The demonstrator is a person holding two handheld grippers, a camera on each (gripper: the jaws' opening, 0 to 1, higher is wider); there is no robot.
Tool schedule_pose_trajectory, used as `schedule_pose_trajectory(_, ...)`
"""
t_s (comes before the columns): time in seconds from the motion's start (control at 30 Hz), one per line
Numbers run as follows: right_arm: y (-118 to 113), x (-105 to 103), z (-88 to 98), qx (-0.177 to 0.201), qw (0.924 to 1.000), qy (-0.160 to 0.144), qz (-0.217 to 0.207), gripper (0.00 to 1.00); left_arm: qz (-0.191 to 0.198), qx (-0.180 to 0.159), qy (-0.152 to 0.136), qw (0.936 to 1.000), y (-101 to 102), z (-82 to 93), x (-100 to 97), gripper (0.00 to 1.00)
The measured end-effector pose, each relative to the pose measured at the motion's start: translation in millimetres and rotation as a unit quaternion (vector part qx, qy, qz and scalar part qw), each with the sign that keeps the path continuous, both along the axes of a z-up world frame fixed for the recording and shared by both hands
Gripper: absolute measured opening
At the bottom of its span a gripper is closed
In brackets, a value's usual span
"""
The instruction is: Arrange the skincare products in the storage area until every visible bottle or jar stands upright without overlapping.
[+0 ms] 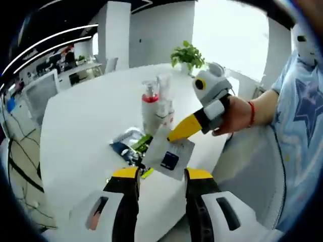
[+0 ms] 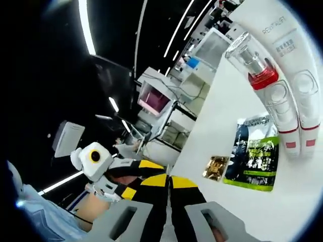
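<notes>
White tabletop (image 1: 86, 131) spreads round and broad across the left gripper view, and it takes up the right side of the right gripper view too (image 2: 212, 131). Behind it stand office desks (image 1: 75, 70) with monitors, and a potted plant (image 1: 187, 54) sits at the table's far edge. A person in a pale blue shirt (image 1: 303, 126) stands at the right of the left gripper view, a hand (image 1: 239, 115) with a red wristband holding the right gripper (image 1: 184, 128).

Near the table's middle the skincare products cluster together: a clear bottle with a red band (image 1: 150, 106) stands upright, just beside white tubes (image 1: 165, 108) that also stand on end. In the right gripper view the same red-banded bottle (image 2: 255, 65) and the tubes (image 2: 290, 85) lie close along the tilted frame. A dark sachet with a green panel (image 2: 255, 154) lies flat on the table, and a small gold packet (image 2: 217, 168) lies just beside it. In the left gripper view the sachets (image 1: 128, 143) lie flat at the foot of the bottle.

The right gripper's yellow tips are pressed together on a white card sachet with a blue square (image 1: 170, 154); in its own view (image 2: 168, 184) the jaws meet with no gap. The left gripper (image 1: 161, 176) hangs low with its jaws apart, holding nothing, the white card just beyond its tips.
</notes>
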State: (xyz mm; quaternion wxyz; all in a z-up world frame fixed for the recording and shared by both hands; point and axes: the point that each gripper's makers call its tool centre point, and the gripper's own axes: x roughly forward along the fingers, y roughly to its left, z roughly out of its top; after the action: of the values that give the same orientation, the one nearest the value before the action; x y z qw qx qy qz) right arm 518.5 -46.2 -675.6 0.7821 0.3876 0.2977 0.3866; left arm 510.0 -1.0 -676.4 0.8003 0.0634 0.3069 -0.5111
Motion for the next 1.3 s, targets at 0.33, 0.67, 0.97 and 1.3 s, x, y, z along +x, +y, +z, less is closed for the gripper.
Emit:
schedule_pose_trajectory(0.33,-5.5,6.6,20.0,0.057,0.9978,-0.027,-0.023,0.00,0.043,-0.138,0.131,0.9808,-14.9,3.4,-7.8,0.20)
schedule_pose_trajectory(0.67,-5.4,8.2,23.5,0.064,0.9971,-0.032,-0.027,0.00,0.056,-0.172,0.161,0.9701,-23.2,9.2,-2.3,0.00)
schedule_pose_trajectory(0.97,-5.1,9.7,17.2,0.061,0.9976,-0.011,-0.030,0.00,0.087,-0.183,0.134,0.9699,-17.2,16.4,11.7,0.00)
schedule_pose_trajectory(1.3,-5.5,12.0,12.8,0.025,0.9984,-0.031,-0.040,0.00,0.110,-0.206,0.137,0.9625,-11.4,20.5,21.7,0.00)
